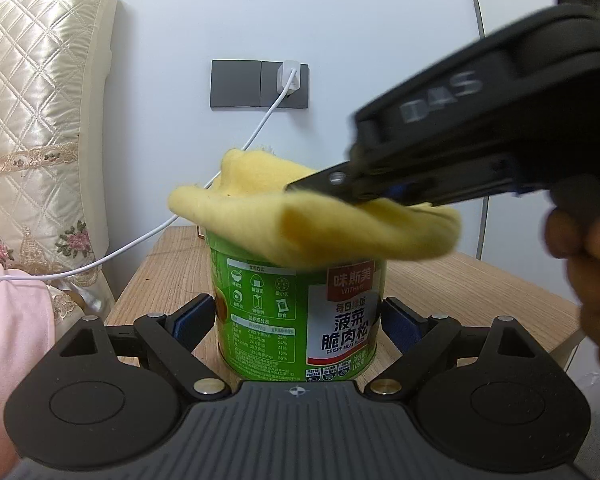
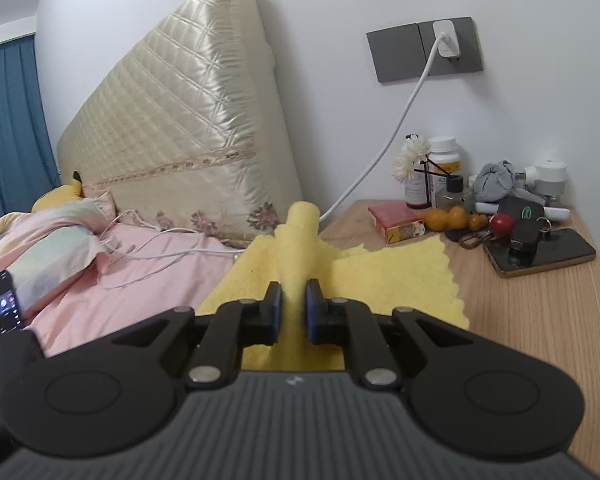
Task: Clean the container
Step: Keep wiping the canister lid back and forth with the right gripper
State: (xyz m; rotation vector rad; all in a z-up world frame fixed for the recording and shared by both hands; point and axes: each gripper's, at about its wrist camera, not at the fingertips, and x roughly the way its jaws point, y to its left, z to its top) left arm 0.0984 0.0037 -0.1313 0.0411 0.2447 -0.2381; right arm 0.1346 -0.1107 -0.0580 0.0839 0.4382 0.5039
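A green food can [image 1: 296,316] stands upright on the wooden bedside table [image 1: 480,292]. My left gripper [image 1: 298,320] is shut on the can, one pad on each side of its lower half. A yellow cloth [image 1: 312,212] lies over the top of the can and hides the lid. My right gripper [image 1: 312,184] comes in from the right and is shut on the cloth above the can. In the right wrist view the right gripper [image 2: 293,306] pinches a raised fold of the yellow cloth [image 2: 396,276]; the can is hidden under it.
A quilted cream headboard cushion [image 2: 188,132] and pink bedding [image 2: 148,276] lie to the left. A white charger cable [image 1: 140,240] runs from the wall socket [image 1: 290,80]. Bottles [image 2: 444,168], a red box [image 2: 396,220], keys and a phone [image 2: 540,254] crowd the table's far corner.
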